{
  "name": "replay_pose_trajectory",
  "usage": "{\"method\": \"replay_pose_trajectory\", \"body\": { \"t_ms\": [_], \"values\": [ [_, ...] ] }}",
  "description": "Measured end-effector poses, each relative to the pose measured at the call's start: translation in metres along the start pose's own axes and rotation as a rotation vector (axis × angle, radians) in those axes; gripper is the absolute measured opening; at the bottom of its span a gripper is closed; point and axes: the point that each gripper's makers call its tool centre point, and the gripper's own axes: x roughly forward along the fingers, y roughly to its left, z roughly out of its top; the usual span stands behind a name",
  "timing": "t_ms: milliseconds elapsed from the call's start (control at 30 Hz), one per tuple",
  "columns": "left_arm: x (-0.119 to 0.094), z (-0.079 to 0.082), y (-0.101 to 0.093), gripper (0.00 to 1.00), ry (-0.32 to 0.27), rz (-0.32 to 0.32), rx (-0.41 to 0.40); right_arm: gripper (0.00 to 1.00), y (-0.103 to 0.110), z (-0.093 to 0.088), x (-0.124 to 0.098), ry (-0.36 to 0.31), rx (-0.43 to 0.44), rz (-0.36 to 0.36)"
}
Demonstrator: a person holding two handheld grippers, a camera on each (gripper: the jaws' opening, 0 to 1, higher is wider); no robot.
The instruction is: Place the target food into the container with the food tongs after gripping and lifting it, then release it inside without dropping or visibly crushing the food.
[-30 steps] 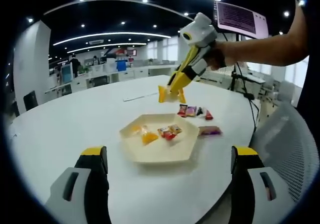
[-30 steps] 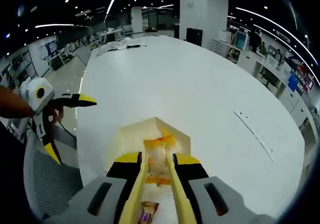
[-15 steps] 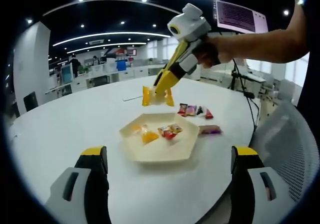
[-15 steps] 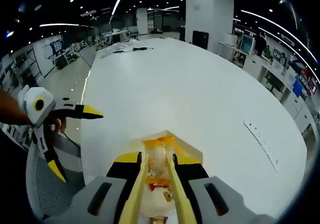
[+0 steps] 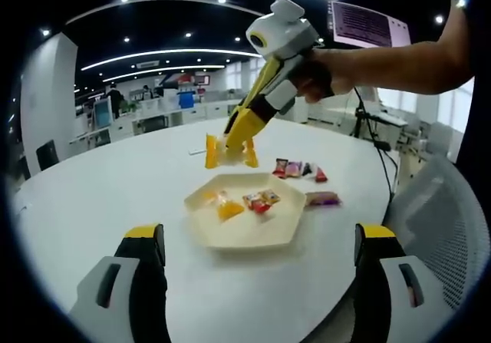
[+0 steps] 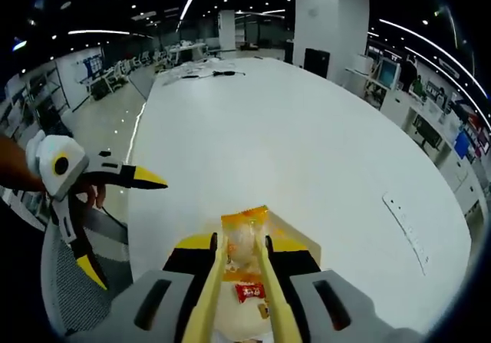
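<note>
We find the right gripper (image 5: 229, 150) raised above the far rim of the hexagonal tray (image 5: 244, 239), which lies on the white table (image 5: 100, 197) near its right-hand edge. A person's hand (image 5: 318, 78) grips the tool from the upper right, the bare forearm (image 5: 406, 55) running out level toward the right, and the tool slopes downward and to the left from that hand. Its jaws are closed on a pair of yellow tongs (image 6: 265, 281), and the tong tips are clamped on an orange-wrapped snack packet (image 6: 244, 235). The packet hangs clear of the tray, not touching it; its wrapper looks intact.

Inside the tray we note an orange packet (image 5: 226, 207) left of centre and a red packet (image 5: 259, 201) just beside it. Four small packets (image 5: 298, 169) lie in a row on the table beyond the tray's far right corner, and a purple packet (image 5: 322, 199) lies just off the tray's right corner.

The left gripper (image 6: 115, 212) is held low off the table's near edge, over a mesh chair (image 6: 73, 297), with its yellow-tipped jaws spread wide apart and nothing between them. It stands well apart from the tray.
</note>
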Motion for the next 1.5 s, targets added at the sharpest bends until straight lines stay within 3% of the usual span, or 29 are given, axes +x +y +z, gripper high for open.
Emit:
{"method": "replay_pose_trajectory", "body": {
  "t_ms": [367,933,1033,1500],
  "values": [
    [0.000,0.000,0.002,0.99,-0.005,0.005,-0.005,0.27,0.010,0.004,0.002,-0.013,-0.055,0.043],
    [0.000,0.000,0.001,0.99,-0.003,0.004,-0.003,0.28,0.001,0.004,-0.015,-0.048,-0.051,0.015],
    [-0.001,0.000,0.002,0.99,-0.004,0.006,-0.005,0.28,-0.005,0.008,-0.023,-0.103,-0.037,-0.001],
    [0.001,-0.001,0.000,0.99,0.001,-0.007,-0.003,0.28,-0.040,-0.017,-0.078,-0.155,0.023,-0.090]
  ]
}}
